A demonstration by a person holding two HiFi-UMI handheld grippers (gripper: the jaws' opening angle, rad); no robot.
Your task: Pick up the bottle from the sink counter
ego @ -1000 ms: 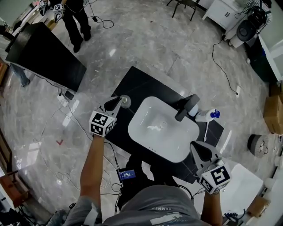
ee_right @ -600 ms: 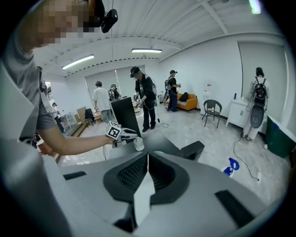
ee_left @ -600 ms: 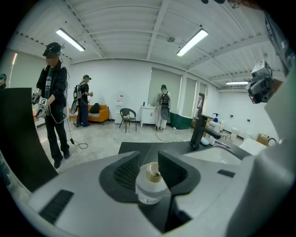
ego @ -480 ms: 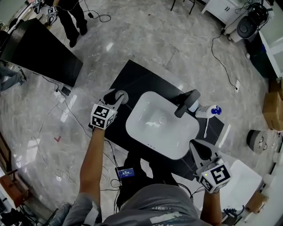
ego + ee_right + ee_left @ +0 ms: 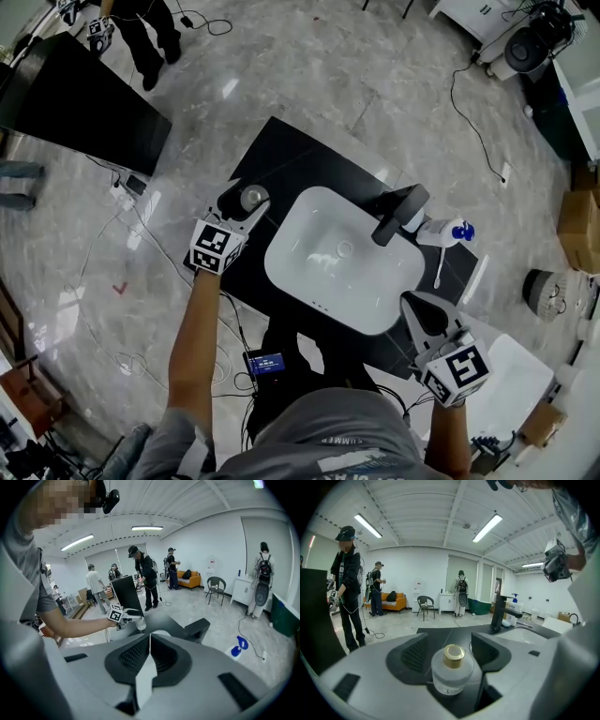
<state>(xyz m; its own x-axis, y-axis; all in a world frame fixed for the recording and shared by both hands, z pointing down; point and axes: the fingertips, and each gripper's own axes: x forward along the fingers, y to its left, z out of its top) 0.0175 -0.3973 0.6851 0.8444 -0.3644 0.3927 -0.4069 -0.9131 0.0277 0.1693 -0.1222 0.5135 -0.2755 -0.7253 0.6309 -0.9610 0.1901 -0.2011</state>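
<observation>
A small frosted glass bottle (image 5: 251,198) with a gold cap (image 5: 453,653) stands upright on the black counter (image 5: 298,167), left of the white basin (image 5: 292,225). My left gripper (image 5: 246,202) reaches around it with its jaws opening. The bottle (image 5: 451,674) sits between them with a gap on each side, and neither pad presses on it. My right gripper (image 5: 421,311) hovers over the counter's near right corner, its jaws shut with nothing between them (image 5: 148,643). The right gripper view shows the left gripper (image 5: 123,615) and the bottle (image 5: 140,623) from across the sink.
A black faucet (image 5: 399,213) stands at the basin's far side, with a white pump bottle with a blue top (image 5: 442,232) beside it. A black panel (image 5: 80,108) stands on the floor to the left, with cables (image 5: 141,220) around it. People stand in the room (image 5: 347,597).
The left jaws have spread apart around the bottle, which stays on the counter. The right gripper has kept about the same place.
</observation>
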